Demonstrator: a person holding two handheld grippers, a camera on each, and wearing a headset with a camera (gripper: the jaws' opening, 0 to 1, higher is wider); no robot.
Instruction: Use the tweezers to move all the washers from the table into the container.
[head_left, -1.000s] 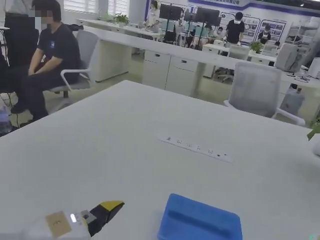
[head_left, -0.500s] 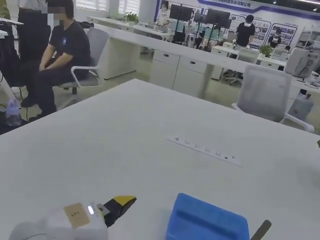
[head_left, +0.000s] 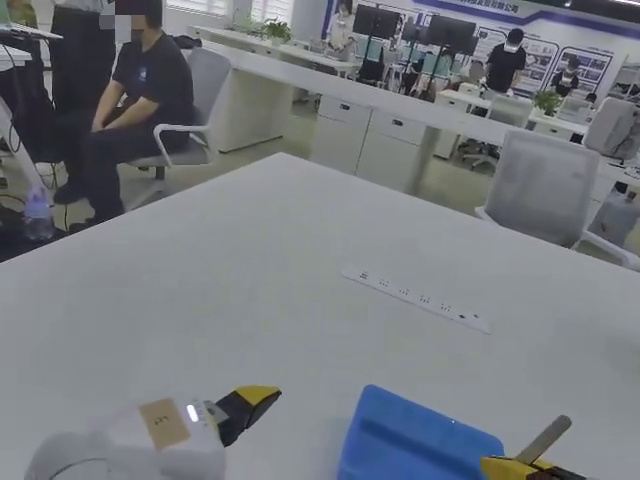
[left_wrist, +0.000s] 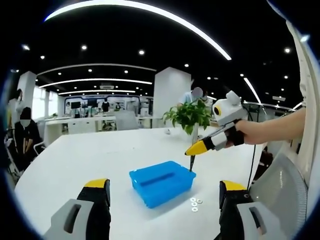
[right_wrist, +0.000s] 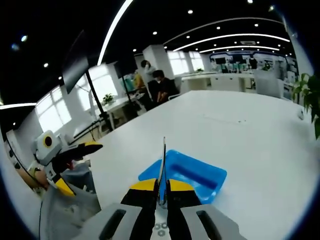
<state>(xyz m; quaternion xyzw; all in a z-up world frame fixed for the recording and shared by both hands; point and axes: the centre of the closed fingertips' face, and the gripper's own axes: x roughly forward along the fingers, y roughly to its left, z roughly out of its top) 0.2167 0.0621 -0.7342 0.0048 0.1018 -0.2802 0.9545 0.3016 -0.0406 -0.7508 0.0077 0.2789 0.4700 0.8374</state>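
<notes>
Since the earlier frame the tweezers and the yellow tip of the right gripper have come further into the lower right of the head view, though the camera shifted too; that gripper's jaws are clenched on the tweezers, whose point hangs at the near corner of the blue container; the left gripper is released, jaws wide apart, holding nothing; the washers lie on the white table just beside the container, not yet in it; whether the tweezer point carries one is too small to tell. Likely risks: a thin, flat washer skidding or flicking away under a slanted pinch; the tweezers twisting in the jaws; the point nudging the light container.
</notes>
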